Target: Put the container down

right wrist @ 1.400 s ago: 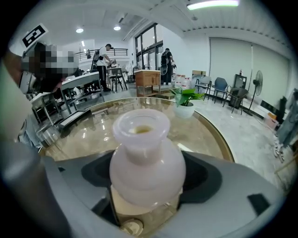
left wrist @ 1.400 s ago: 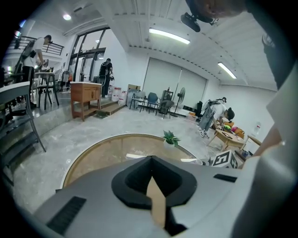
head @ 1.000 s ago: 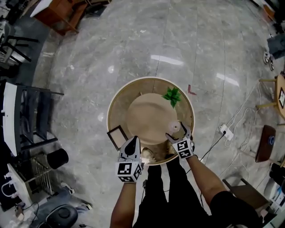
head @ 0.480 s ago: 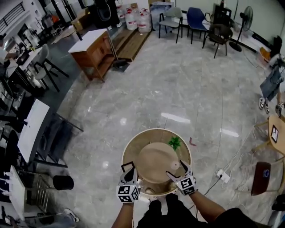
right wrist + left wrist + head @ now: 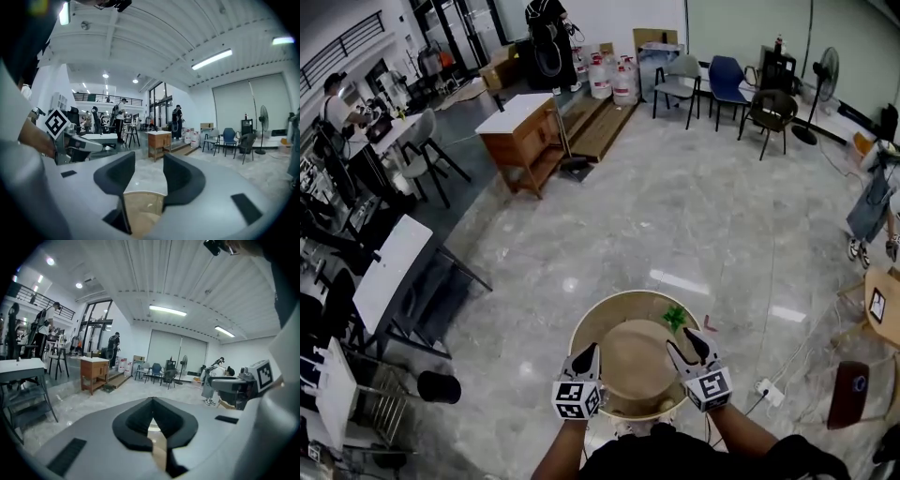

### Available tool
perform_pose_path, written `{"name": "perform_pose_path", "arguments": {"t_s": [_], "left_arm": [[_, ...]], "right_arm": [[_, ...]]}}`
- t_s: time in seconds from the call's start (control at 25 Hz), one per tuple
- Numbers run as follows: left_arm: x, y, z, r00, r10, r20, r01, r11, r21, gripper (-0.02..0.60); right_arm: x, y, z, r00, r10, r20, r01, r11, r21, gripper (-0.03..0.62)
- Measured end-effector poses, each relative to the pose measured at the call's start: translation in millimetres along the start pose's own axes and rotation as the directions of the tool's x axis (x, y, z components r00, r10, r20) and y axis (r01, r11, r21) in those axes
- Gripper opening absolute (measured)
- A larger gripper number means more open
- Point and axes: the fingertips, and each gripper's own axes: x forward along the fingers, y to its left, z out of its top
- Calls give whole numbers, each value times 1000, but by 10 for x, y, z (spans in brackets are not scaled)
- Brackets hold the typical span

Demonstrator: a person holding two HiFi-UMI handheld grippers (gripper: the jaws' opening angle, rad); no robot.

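Observation:
A round wooden table (image 5: pixel 582 339) with a raised inner disc (image 5: pixel 630 361) stands right in front of me, a small green plant (image 5: pixel 675 316) at its far right. Both grippers are lifted above its near edge and point almost level into the room. My left gripper (image 5: pixel 589 349) (image 5: pixel 152 401) has its tips together with nothing between them. My right gripper (image 5: pixel 687 342) (image 5: pixel 149 161) keeps a gap between its jaws, which have just been closing on nothing. The small pale container seen earlier on the table is not visible now.
A wooden cabinet (image 5: pixel 520 131) and several chairs (image 5: pixel 727 89) stand far across the marble floor. Black-framed tables (image 5: pixel 389 272) are at the left, with a black cylinder (image 5: pixel 439 386) on the floor. A power strip (image 5: pixel 766 390) and a stool (image 5: pixel 848 394) sit at the right.
Both grippers have risen from the table's near rim and point more level. The right gripper has come away from the small container. The head view has tilted up to take in the room.

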Motion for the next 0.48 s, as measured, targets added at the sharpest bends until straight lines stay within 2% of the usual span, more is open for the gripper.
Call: {"name": "perform_pose_path", "arguments": {"t_s": [0.12,0.32,0.48], "left_arm": [[-73,-20,194,999,-5,39,4,1000,18,-5],[-212,-31,330,997,-7,76,6,1000,11,-5],[-278,-85,383,996,-6,88,4,1000,23,-5]], "right_arm": [[-35,24,396,997,-19,74,20,1000,-6,126],[-56,135,760,990,-21,137,26,999,-38,30],[-50,188,975,985,-9,173,18,998,-54,0]]}}
